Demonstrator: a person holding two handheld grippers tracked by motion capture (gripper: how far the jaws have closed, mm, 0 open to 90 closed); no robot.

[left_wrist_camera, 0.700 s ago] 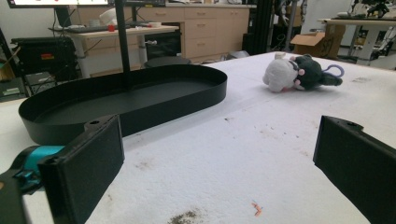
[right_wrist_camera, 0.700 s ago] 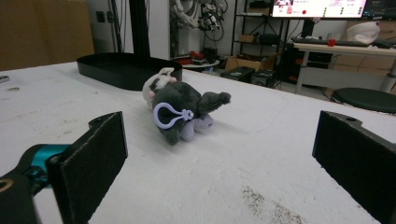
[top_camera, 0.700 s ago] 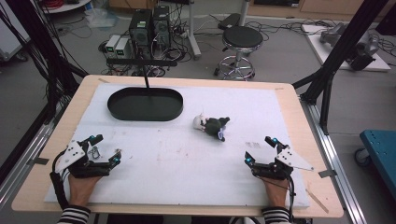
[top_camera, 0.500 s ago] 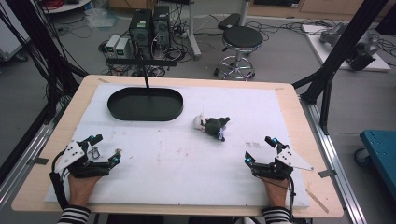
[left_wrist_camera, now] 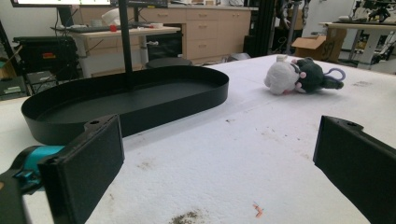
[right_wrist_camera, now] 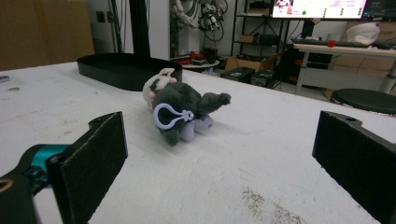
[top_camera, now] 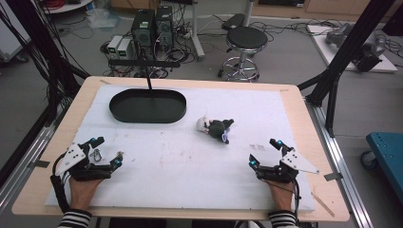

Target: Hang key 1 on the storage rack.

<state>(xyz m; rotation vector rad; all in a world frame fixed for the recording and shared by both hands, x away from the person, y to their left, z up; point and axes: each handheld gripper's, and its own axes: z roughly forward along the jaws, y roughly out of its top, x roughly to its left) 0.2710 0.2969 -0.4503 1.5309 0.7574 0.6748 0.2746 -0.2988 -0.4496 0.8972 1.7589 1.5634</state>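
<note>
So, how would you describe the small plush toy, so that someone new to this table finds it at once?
Start at the white mat on the wooden table, then find the black oval tray at its far left. Just to the right of the tray lies the plush toy, on its side: dark grey with a white head and a lilac loop.

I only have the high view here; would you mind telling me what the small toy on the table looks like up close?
Observer: The toy is a dark grey plush lying on its side, with a lilac clip loop on it.
Operator: Thank you. Is the white part a separate thing?
Observer: It touches the grey plush; whether it is joined I cannot tell. The white part has small pink patches.
Operator: And is anything between the right gripper's jaws?
Observer: No, the right gripper stands open, with bare table between its jaws and the toy farther off.
Operator: Is the tray empty?
Observer: In the left gripper view the tray holds nothing.
</note>
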